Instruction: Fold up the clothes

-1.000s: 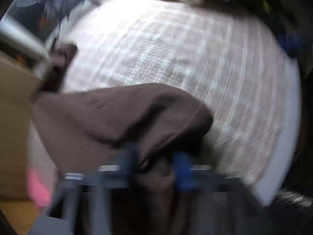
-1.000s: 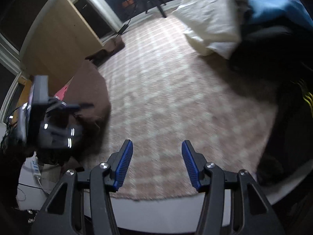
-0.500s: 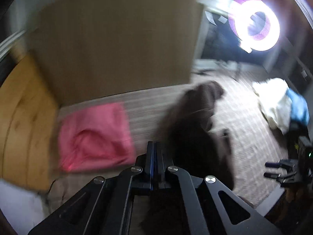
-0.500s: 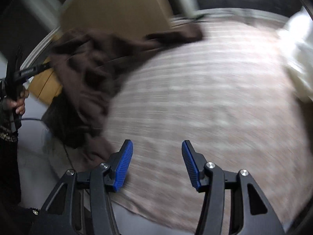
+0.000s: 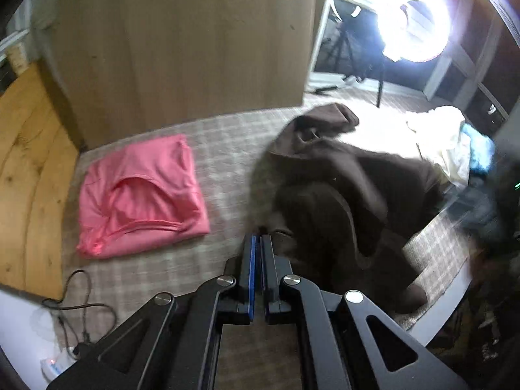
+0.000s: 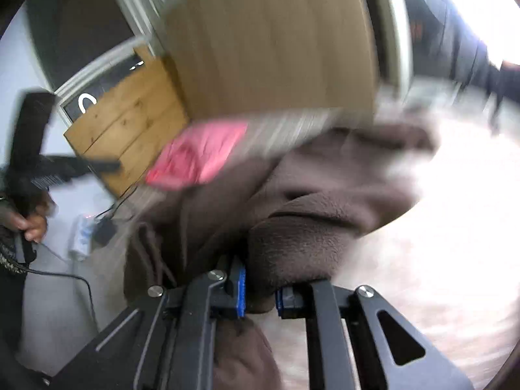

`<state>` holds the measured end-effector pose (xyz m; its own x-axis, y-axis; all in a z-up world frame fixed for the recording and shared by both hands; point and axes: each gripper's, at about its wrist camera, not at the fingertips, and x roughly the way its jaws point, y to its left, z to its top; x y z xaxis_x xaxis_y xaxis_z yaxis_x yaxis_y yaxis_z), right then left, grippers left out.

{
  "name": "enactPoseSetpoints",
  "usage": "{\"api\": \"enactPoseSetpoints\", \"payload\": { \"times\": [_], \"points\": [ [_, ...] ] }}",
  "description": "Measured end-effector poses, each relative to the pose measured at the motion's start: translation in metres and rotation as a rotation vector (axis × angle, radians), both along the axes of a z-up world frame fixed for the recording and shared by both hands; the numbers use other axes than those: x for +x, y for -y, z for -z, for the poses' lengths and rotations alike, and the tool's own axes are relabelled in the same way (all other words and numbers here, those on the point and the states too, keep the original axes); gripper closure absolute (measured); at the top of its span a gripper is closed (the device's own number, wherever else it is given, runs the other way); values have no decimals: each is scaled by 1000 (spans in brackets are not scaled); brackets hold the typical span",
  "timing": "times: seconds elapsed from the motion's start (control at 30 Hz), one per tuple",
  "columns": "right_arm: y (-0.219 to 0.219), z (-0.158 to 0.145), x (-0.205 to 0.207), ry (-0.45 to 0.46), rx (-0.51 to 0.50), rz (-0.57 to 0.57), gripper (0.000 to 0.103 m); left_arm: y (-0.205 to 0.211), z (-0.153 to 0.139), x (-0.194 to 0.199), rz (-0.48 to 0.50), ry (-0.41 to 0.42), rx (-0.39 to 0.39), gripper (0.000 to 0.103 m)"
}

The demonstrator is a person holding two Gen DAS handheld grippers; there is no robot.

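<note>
Between right hand-held gripper [image 6: 258, 292] pads now: brown garment [image 6: 292, 227]

- One dark brown fleece garment [image 5: 351, 195], crumpled on the carpet at the centre right of the left wrist view; a fold of it fills the centre of the right wrist view [image 6: 292, 214].
- One pink folded garment [image 5: 139, 195], at the centre left.
- One white cloth heap [image 5: 445, 139] and one light blue cloth [image 5: 481, 149], at the right edge.
- One checked beige carpet [image 5: 227, 149].
- One round ring lamp [image 5: 412, 26], upper right.
- One tall wooden cabinet panel [image 5: 182, 48], top centre.
- Two black grippers with blue pads: one [image 5: 258, 250], one [image 6: 260, 289].
- One hand [image 6: 32, 221], at the left edge.
</note>
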<state>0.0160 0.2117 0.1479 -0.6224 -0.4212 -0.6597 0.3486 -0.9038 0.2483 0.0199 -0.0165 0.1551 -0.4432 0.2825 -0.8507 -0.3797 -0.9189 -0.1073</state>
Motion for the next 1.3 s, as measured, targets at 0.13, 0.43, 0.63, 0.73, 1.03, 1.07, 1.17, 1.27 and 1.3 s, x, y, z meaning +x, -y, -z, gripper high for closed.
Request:
{"api": "enactPoseSetpoints", "payload": {
  "times": [0.13,0.43,0.63,0.73,1.03,1.07,1.17,1.27,1.3],
  "points": [
    [-19,-110,28,-200,224,-57,92,-28,0,6,70,-2,28,99],
    [-68,-160,5,-22,597,-63,67,-84,-12,13,188,-32,55,93],
    [-205,-72,21,192,395,267,56,-140,4,-3,294,3,-14,78],
    [-243,-32,36,252,296,351,56,-195,20,-19,368,29,-51,71],
    [-243,59,52,368,108,327,48,-320,50,-56,469,83,-26,62],
    [-236,69,50,377,134,326,48,-328,51,-56,482,88,-23,62],
    [-231,87,47,365,117,336,83,-351,52,-59,518,103,-15,62],
    [-247,65,68,292,62,365,96,-368,48,-54,554,91,-11,62],
    [-257,50,82,250,48,397,96,-373,46,-53,562,86,-4,62]
  ]
}}
